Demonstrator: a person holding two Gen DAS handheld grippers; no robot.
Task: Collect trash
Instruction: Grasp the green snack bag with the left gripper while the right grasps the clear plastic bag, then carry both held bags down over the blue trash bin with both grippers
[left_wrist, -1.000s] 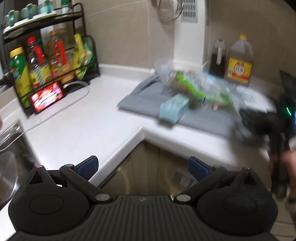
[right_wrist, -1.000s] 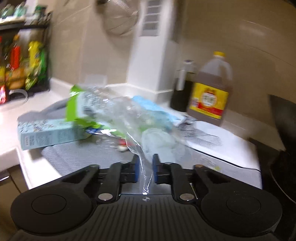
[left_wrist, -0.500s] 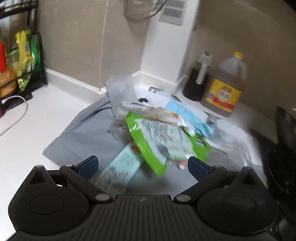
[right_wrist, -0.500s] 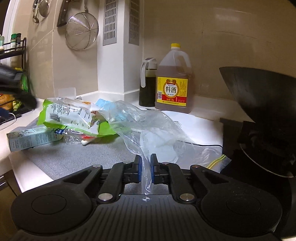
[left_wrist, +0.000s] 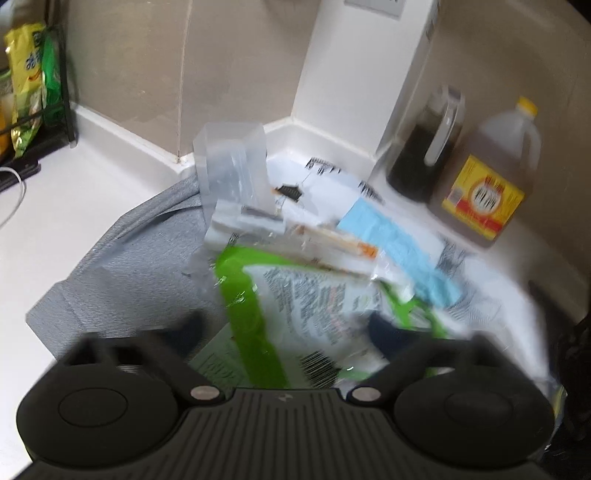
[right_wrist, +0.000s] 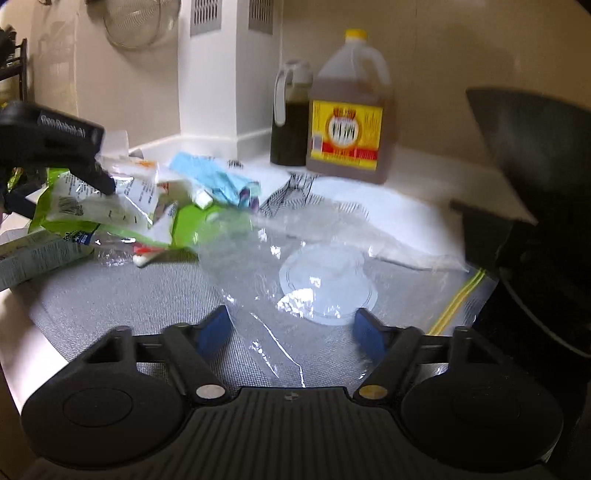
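A pile of trash lies on a grey mat (left_wrist: 129, 266) on the white counter. On top is a green-and-white snack bag (left_wrist: 295, 314), with a blue wrapper (left_wrist: 399, 243) and a clear plastic box (left_wrist: 232, 162) behind it. My left gripper (left_wrist: 288, 332) straddles the snack bag; its jaws are closing and the pads are not pressing on it. In the right wrist view the left gripper (right_wrist: 64, 199) sits over that snack bag (right_wrist: 110, 210). My right gripper (right_wrist: 291, 330) is opening, and a clear plastic bag (right_wrist: 258, 266) lies loose between its fingers.
A yellow-labelled jug (right_wrist: 347, 110) and a dark sauce bottle (right_wrist: 291, 122) stand against the back wall. A black wok (right_wrist: 535, 184) fills the right side. A pale green carton (right_wrist: 37, 254) lies at the mat's left edge. A rack with snack packets (left_wrist: 29, 81) stands far left.
The left gripper swung right from the counter corner to over the trash pile, and its jaws narrowed. The right gripper's jaws came apart and let go of the clear plastic bag.
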